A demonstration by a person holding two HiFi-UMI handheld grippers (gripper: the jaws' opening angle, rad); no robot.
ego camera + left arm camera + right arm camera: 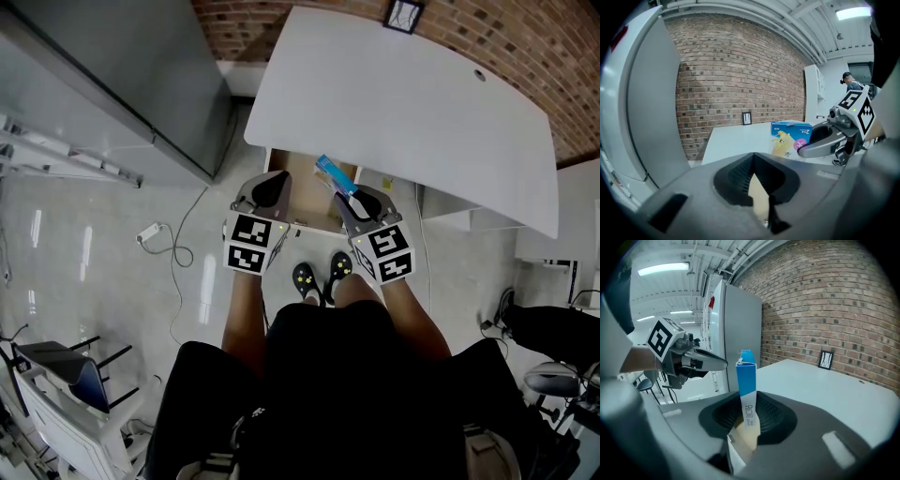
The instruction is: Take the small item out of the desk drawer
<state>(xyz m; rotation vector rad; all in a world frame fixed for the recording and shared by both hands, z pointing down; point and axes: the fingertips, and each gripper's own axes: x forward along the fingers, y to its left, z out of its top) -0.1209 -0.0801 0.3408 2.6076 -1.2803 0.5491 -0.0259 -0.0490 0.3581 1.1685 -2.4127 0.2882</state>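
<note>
The right gripper [354, 200] pinches a small blue box [332, 174] above the open drawer [305, 192]; just left of it, the left gripper [271, 187] has its jaws pressed together, empty.

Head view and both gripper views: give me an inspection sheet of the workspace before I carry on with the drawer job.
Surface: white desk, with a small black frame at its far edge.
Job's things: drawer open under the desk's near edge; blue box held over it.
Clutter: nothing seen.
Grippers: left gripper shut with nothing between its jaws; right gripper shut on the blue box, gripping its lower end.
Cables: white cable with an adapter loose on the floor, left of the person.
Surroundings: brick wall behind the desk; grey cabinet at left; chair at lower left.
</note>
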